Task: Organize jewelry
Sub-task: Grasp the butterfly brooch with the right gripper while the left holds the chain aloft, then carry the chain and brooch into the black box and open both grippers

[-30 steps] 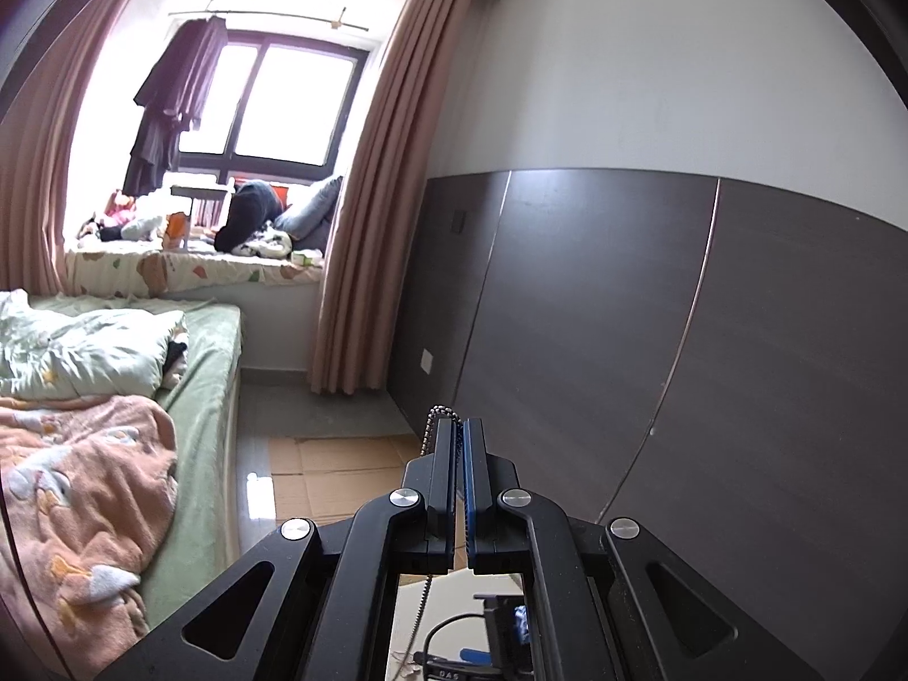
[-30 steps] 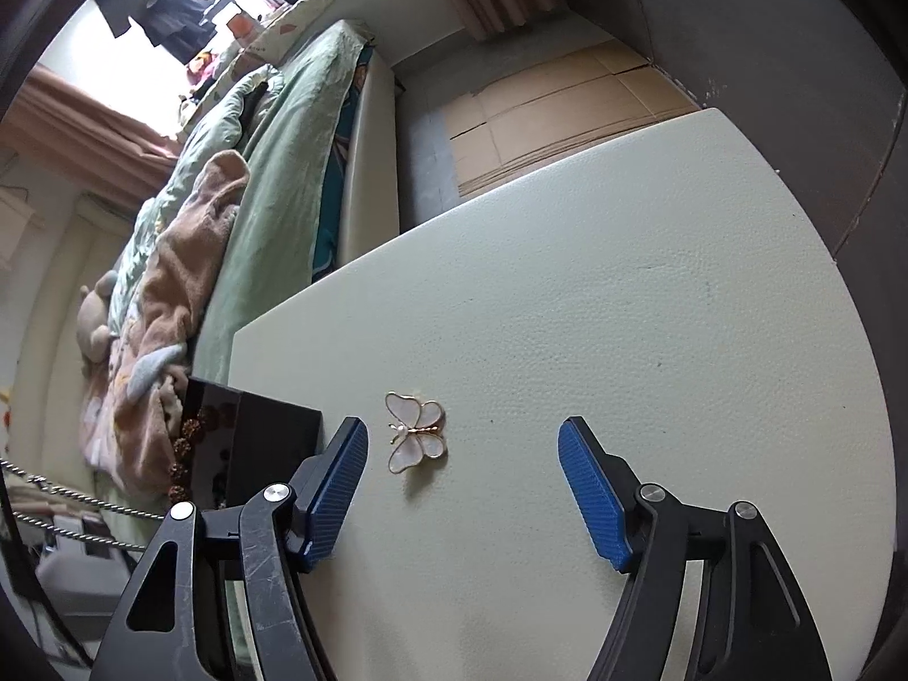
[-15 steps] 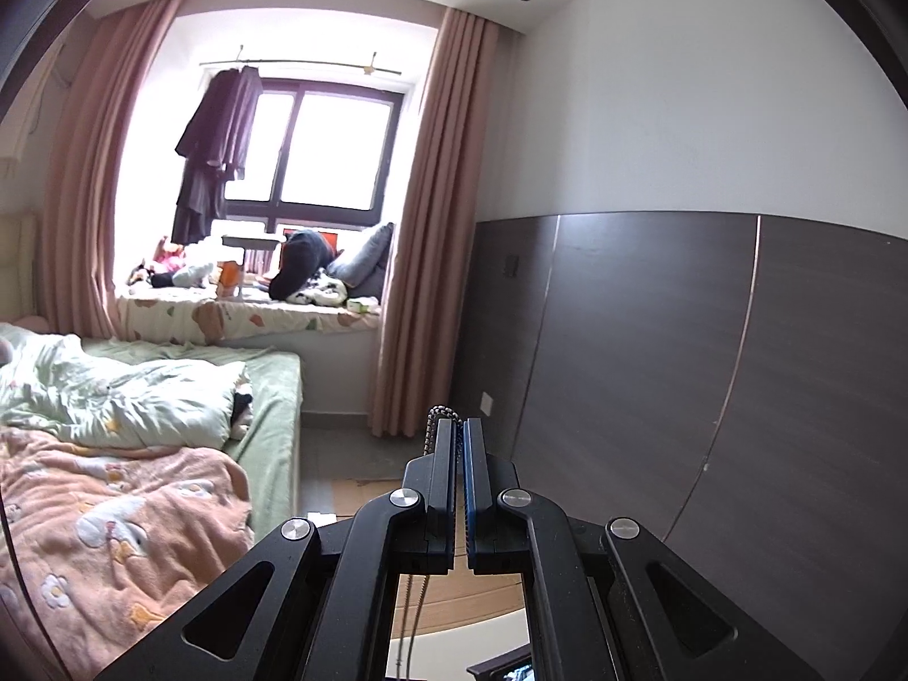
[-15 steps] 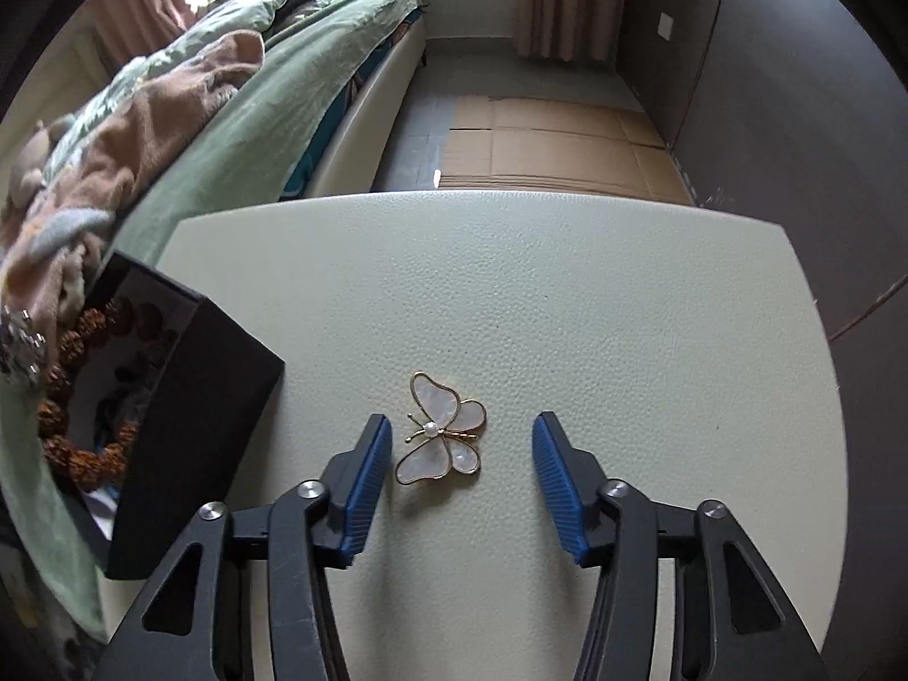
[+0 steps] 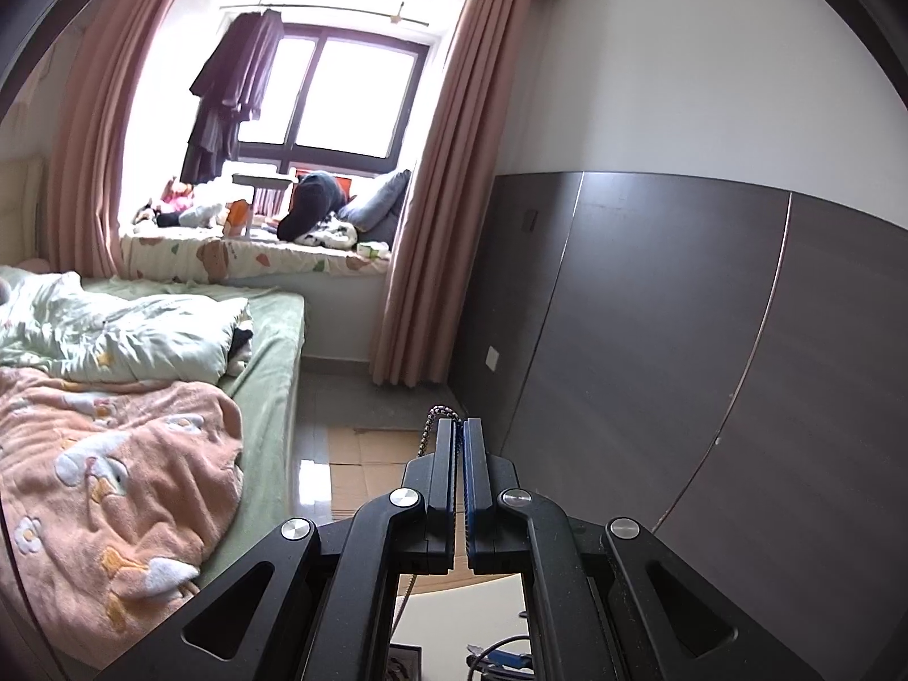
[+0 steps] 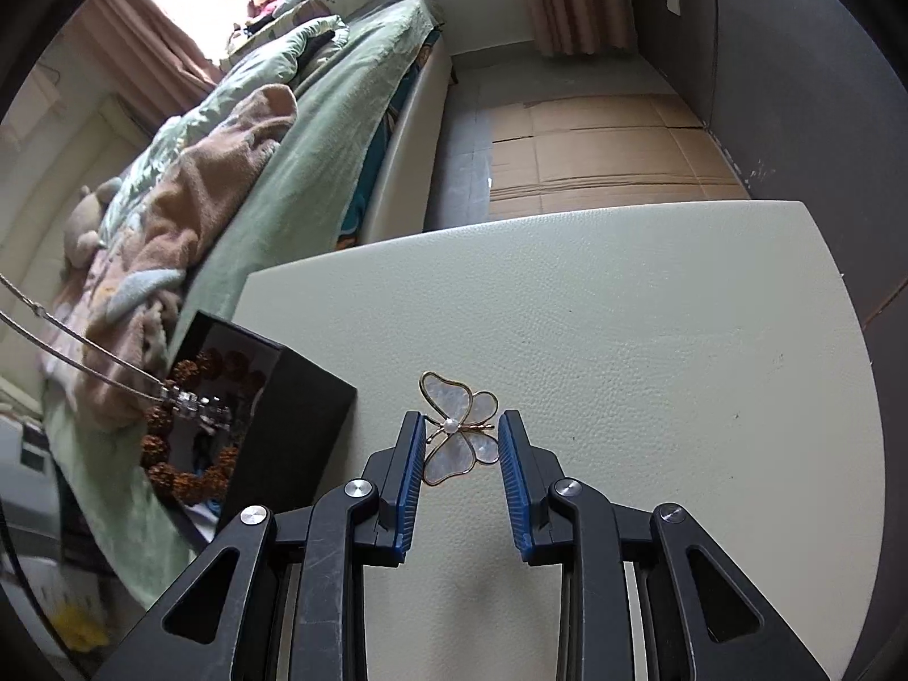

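Note:
A butterfly brooch (image 6: 454, 448) with pearly wings and a gold rim lies on the pale table (image 6: 624, 340). My right gripper (image 6: 459, 425) points down over it, its jaws closing, and both blue pads touch the wing edges. To the left stands an open black box (image 6: 301, 397) holding a brown bead bracelet (image 6: 170, 476). My left gripper (image 5: 458, 425) is shut on a silver chain necklace (image 5: 434, 413). The chain (image 6: 85, 349) runs in from the left, and its sparkly pendant (image 6: 193, 400) hangs over the box.
A bed (image 6: 318, 130) with green and pink bedding runs along the table's left side. Flattened cardboard (image 6: 596, 153) covers the floor beyond the table's far edge. A dark panelled wall (image 5: 709, 340) stands close on the right.
The right jaws narrowed from wide apart to touching the brooch's sides. The left wrist view swung across the room, its gripper still shut on the chain.

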The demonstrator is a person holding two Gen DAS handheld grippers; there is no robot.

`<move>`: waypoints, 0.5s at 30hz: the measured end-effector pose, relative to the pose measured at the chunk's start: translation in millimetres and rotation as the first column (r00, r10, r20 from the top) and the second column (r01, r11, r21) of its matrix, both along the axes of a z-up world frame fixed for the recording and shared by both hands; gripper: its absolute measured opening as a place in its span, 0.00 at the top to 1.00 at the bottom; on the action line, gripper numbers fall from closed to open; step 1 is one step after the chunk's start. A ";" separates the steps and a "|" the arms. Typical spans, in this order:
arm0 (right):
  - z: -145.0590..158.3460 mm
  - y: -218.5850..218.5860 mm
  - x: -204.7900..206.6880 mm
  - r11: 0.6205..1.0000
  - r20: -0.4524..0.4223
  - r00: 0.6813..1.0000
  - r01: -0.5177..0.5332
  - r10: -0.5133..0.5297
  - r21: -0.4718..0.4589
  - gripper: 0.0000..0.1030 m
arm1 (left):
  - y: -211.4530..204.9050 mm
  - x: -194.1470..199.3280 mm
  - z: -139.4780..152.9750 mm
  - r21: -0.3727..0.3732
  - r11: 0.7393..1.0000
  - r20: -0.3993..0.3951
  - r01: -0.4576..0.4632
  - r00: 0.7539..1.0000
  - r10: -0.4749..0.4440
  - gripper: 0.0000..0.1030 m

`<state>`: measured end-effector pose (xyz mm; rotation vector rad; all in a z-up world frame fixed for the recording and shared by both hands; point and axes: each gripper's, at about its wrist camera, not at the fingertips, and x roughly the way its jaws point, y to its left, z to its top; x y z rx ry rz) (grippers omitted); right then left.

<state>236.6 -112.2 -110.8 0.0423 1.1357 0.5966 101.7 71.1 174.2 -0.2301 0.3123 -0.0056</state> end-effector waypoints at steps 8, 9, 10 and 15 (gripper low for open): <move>10.9 -11.9 1.2 0.990 -0.042 0.999 0.014 -0.008 0.140 0.73 | 0.0 2.7 1.1 0.002 1.000 0.007 -0.004 1.000 0.004 0.99; 11.4 -10.5 1.5 0.989 -0.045 0.999 0.014 -0.007 0.149 0.73 | 0.2 3.2 0.2 0.002 1.000 0.005 -0.003 1.000 0.003 0.99; 12.1 -8.9 1.9 0.987 -0.048 0.999 0.013 -0.006 0.159 0.73 | 1.0 3.7 -2.0 0.000 1.000 0.003 -0.004 1.000 0.004 0.99; 19.8 -0.9 2.2 0.977 -0.041 0.999 0.005 0.004 0.215 0.73 | 8.4 11.1 -26.4 -0.044 0.999 -0.038 -0.007 0.999 0.005 0.99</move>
